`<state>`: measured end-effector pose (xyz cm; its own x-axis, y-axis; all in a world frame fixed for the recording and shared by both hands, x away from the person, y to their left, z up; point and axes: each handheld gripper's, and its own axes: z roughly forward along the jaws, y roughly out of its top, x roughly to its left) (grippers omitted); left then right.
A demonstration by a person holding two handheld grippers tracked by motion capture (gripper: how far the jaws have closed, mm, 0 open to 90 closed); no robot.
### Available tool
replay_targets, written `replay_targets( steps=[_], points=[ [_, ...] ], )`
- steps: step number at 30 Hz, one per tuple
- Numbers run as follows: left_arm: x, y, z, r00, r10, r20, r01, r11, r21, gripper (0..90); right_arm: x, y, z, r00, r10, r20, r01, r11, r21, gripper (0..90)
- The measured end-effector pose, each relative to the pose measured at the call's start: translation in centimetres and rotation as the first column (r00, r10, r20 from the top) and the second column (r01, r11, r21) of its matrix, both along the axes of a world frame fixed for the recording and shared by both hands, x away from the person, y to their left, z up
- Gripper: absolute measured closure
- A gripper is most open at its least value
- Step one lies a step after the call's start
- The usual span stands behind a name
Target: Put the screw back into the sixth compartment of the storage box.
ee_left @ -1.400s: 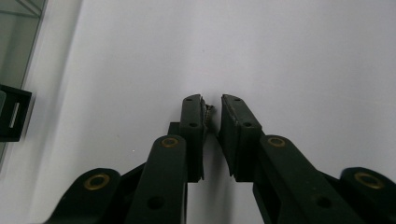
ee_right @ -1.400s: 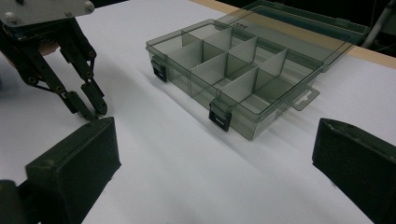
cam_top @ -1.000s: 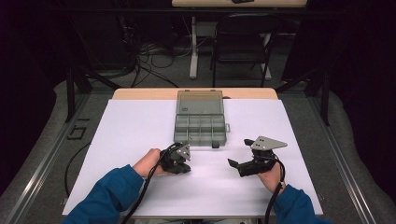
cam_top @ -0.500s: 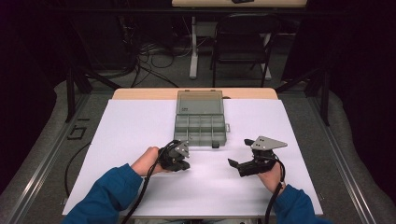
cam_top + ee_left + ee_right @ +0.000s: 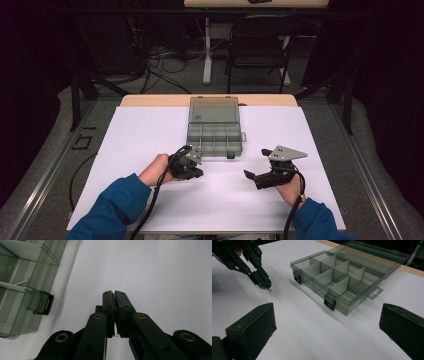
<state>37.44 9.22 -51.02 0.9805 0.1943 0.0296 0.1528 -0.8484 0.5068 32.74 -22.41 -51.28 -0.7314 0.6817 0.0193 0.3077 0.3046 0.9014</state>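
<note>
A tiny metal piece, most likely a small screw (image 5: pixel 269 290), sticks out at the very tip of the left gripper (image 5: pixel 114 293), just above the white sheet (image 5: pixel 145 135) that covers the counter (image 5: pixel 150 100). It is too small to make out the head or thread. The left gripper's jaws are clenched tight on it, with hardly a slit between the pads.

Just beside it stands a clear grey box (image 5: pixel 342 303) with its lid folded back flat and its inside split into compartments by thin walls. Two black latches hang on the near wall, one of them (image 5: pixel 43 303) close to the gripper. One compartment holds another screw (image 5: pixel 22 282); the rest look empty from here.

The step in hand seems to be carrying the pinched screw to the box. The next move calls for lifting it over the near wall, settling above one compartment, and only then letting go, since so small a piece could bounce or roll away.

The right gripper (image 5: pixel 254 177) rests well apart on the sheet, released, jaws wide, nothing between them.
</note>
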Motion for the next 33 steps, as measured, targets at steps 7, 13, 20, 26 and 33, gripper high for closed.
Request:
replay_targets(
  steps=[7, 13, 20, 26, 33],
  points=[
    [0.6, 0.1, 1.0, 0.9998, 0.013, 0.016, -0.013, 0.9997, -0.021, 86.7, 0.0, 0.0, 0.0, 1.0000, 0.002, 0.000, -0.002, 1.000, 0.001, 0.0],
    [1.1, 0.1, 1.6, 0.9994, 0.024, 0.026, -0.023, 0.9993, -0.028, 86.7, 0.0, 0.0, 0.0, 1.0000, -0.001, -0.001, 0.001, 1.000, 0.002, 0.0],
    [1.8, -0.1, 2.4, 0.9985, 0.037, 0.041, -0.035, 0.9982, -0.048, 86.7, 0.0, 0.0, -0.1, 1.0000, -0.001, -0.005, 0.001, 1.000, -0.001, 0.0],
    [2.4, -0.2, 3.0, 0.9976, 0.042, 0.055, -0.039, 0.9975, -0.059, 86.7, 0.1, 0.1, -0.1, 1.0000, -0.002, -0.006, 0.002, 1.000, 0.001, 0.0],
    [3.1, -0.5, 3.6, 0.9953, 0.061, 0.076, -0.055, 0.9954, -0.078, 86.7, 0.1, 0.1, -0.1, 1.0000, -0.001, -0.006, 0.001, 1.000, 0.003, 0.0]
  ],
)
